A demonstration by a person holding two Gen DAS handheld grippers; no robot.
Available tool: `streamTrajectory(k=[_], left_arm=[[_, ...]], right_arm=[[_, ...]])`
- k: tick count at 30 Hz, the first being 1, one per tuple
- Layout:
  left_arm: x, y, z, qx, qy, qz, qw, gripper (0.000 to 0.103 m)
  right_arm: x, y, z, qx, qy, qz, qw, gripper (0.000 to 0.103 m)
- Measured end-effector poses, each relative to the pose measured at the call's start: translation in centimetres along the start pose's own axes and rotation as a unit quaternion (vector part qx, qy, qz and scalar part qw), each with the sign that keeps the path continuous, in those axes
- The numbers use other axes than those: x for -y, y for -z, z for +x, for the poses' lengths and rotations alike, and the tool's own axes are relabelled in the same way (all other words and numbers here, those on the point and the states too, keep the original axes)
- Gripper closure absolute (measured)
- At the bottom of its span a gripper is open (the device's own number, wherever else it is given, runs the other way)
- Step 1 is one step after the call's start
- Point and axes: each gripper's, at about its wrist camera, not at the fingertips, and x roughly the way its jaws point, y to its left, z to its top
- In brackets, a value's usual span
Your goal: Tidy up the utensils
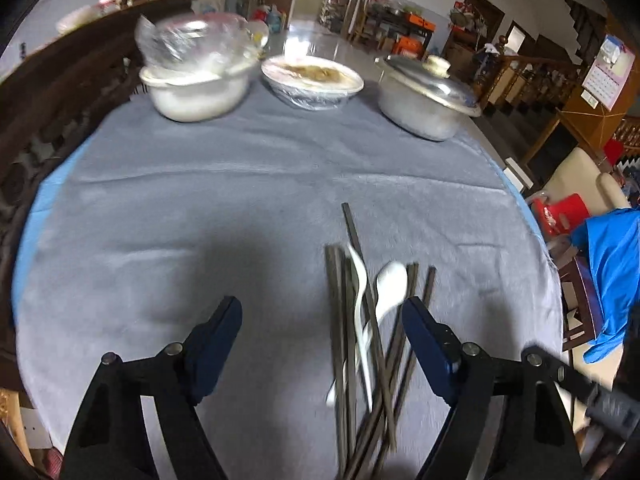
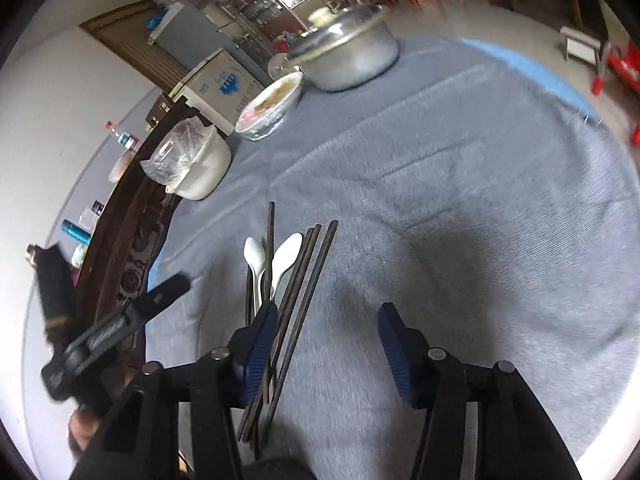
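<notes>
Nearest in the left wrist view, the left gripper (image 1: 322,310) points down at a grey fleecy cloth (image 1: 200,208) that covers the round table, its two dark blue padded fingers (image 1: 218,344) set wide apart. Nothing is pressed between them — the loose pile of dark slender chopsticks (image 1: 348,352) lies on the cloth inside the gap, close to the right-hand finger, with some sticks running under that finger's tip. Two white plastic spoons (image 1: 390,286) lie tangled in the same pile, one bowl lying at the far end, the other spoon on its side across the sticks.

In the right wrist view, the right gripper (image 2: 328,312) hangs over the same cloth with its fingers parted at a moderate width and gripping nothing. Its left-hand finger sits over the near ends of the chopsticks (image 2: 304,280), though contact cannot be told; the spoons (image 2: 256,256) lie just beyond it. The other gripper's black frame shows at the left edge, near the dark carved wooden chair back (image 2: 128,248).

Farther back, well apart from the utensils, stand three dishes in a row: a white bowl topped with a crumpled clear plastic bag (image 1: 196,80), a shallow bowl of food sealed with cling film (image 1: 312,80), and a dull metal pot with a lid (image 1: 424,96).
</notes>
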Motion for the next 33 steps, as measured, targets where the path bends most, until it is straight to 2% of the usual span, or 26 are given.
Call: streamTrajectory(k=[2, 5, 6, 8, 9, 11, 16, 20, 21, 23, 29, 30, 33], left_arm=[[0.3, -1.0, 2.1, -0.013, 0.007, -0.001, 0.9999, 0.033], [0.7, -1.9, 5.3, -0.041, 0.023, -0.006, 0.9989, 0.053], [0.8, -1.9, 5.9, -0.046, 0.027, -0.007, 0.9985, 0.057], [0.9, -1.9, 6.8, -0.056, 0.039, -0.012, 0.9976, 0.079], [0.9, -1.8, 7.0, -0.057, 0.05, -0.014, 0.997, 0.081], [1.0, -1.8, 7.2, -0.051, 0.061, -0.014, 0.9967, 0.093], [0.2, -1.1, 6.2, -0.031, 0.067, -0.009, 0.9972, 0.099], [-1.4, 0.0, 3.9, -0.007, 0.081, -0.015, 0.9966, 0.101], [-1.8, 0.4, 3.1, 0.0, 0.082, -0.015, 0.9965, 0.101], [-2.5, 1.1, 1.8, 0.01, 0.089, -0.018, 0.9958, 0.101], [-4.2, 2.1, -1.3, 0.035, 0.109, -0.03, 0.9929, 0.101], [-4.6, 2.2, -1.7, 0.037, 0.107, -0.03, 0.9932, 0.101], [-4.9, 2.0, -1.8, 0.037, 0.087, -0.022, 0.9953, 0.101]], right_arm=[[0.3, 0.1, 0.8, -0.003, -0.003, 0.005, 1.0, 0.047], [0.9, 0.0, 2.0, -0.013, 0.0, 0.008, 1.0, 0.047], [0.9, -0.1, 2.5, -0.017, 0.001, 0.007, 1.0, 0.047], [1.1, -0.3, 2.8, -0.019, 0.001, 0.005, 1.0, 0.047], [1.0, -0.4, 3.0, -0.021, 0.002, 0.003, 1.0, 0.047], [0.8, -0.7, 3.4, -0.022, 0.003, -0.001, 1.0, 0.047], [-0.7, -1.4, 4.8, -0.029, -0.006, -0.019, 0.999, 0.047], [-1.4, -2.5, 6.2, -0.028, 0.015, -0.015, 0.999, 0.048], [-1.5, -3.0, 6.7, -0.029, 0.024, -0.011, 0.999, 0.051], [-1.7, -4.0, 7.9, -0.034, 0.05, -0.006, 0.998, 0.064], [-2.4, -6.1, 11.4, -0.059, 0.109, 0.002, 0.992, 0.075], [-2.8, -6.2, 11.7, -0.055, 0.12, -0.004, 0.991, 0.076], [-4.2, -6.0, 12.5, -0.056, 0.18, -0.041, 0.981, 0.087]])
